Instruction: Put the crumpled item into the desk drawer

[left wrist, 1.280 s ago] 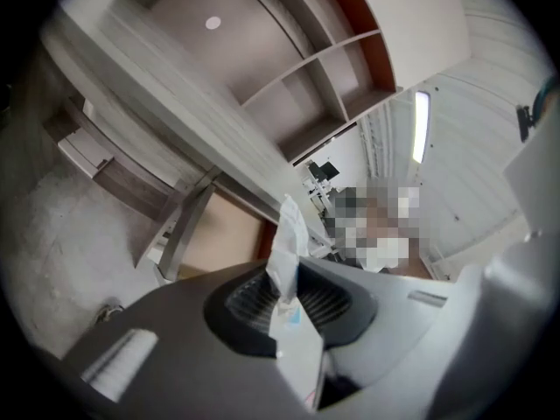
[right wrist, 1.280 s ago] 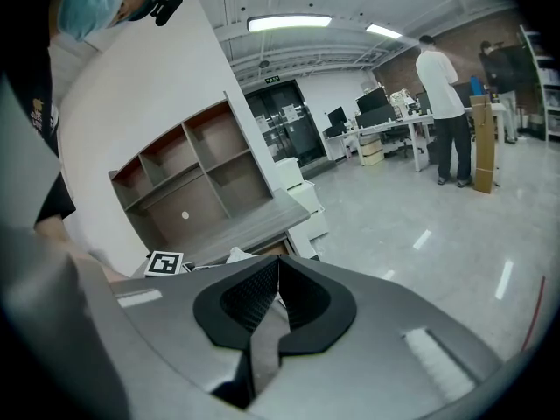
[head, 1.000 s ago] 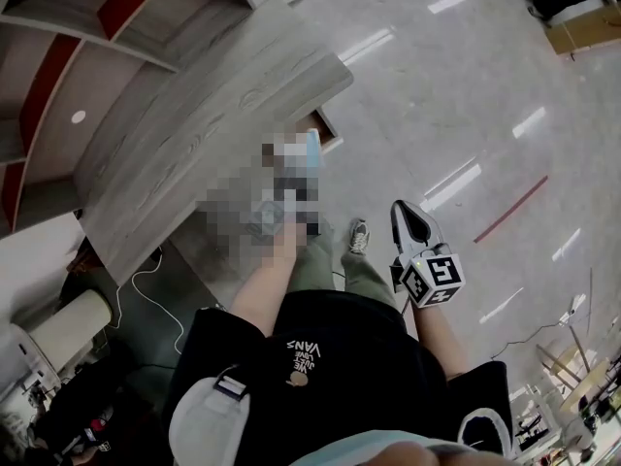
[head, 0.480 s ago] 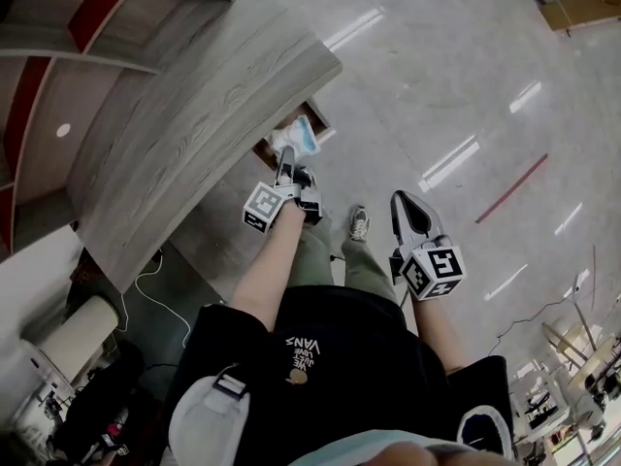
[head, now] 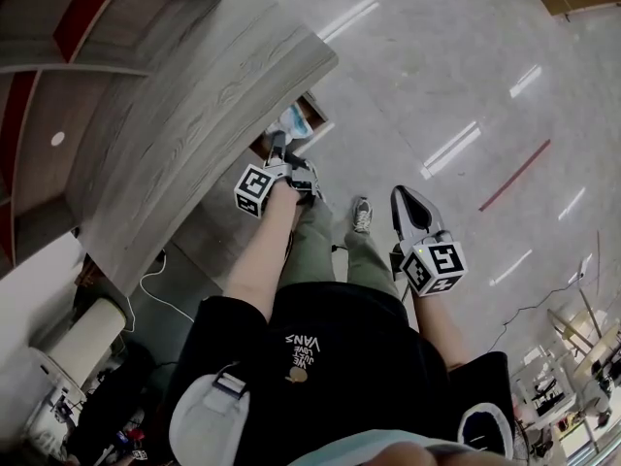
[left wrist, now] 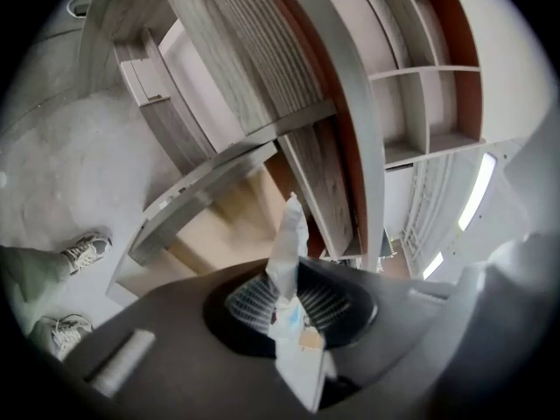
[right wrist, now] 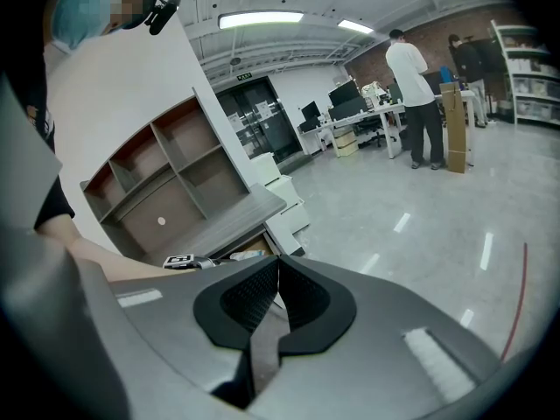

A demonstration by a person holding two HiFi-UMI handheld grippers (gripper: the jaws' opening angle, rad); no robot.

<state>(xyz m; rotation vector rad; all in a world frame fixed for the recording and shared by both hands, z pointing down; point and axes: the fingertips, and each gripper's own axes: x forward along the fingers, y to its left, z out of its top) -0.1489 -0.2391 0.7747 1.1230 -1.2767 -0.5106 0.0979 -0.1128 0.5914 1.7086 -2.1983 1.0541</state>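
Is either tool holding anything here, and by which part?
The left tool is shut on the crumpled paper, pinched partway along, its twisted end sticking out past the tips. The right tool is shut and empty.

Your crumpled item [left wrist: 287, 252] is white with pale blue patches. The desk [head: 194, 134] shows grey wood grain, and its drawer [left wrist: 214, 234] is tan inside. Your left gripper [left wrist: 284, 304] and right gripper [right wrist: 276, 278] are grey with black ribbed pads [right wrist: 249, 300] and black-and-white marker cubes [head: 254, 189]. The floor [head: 437, 66] is glossy pale grey with a red line [head: 514, 175].
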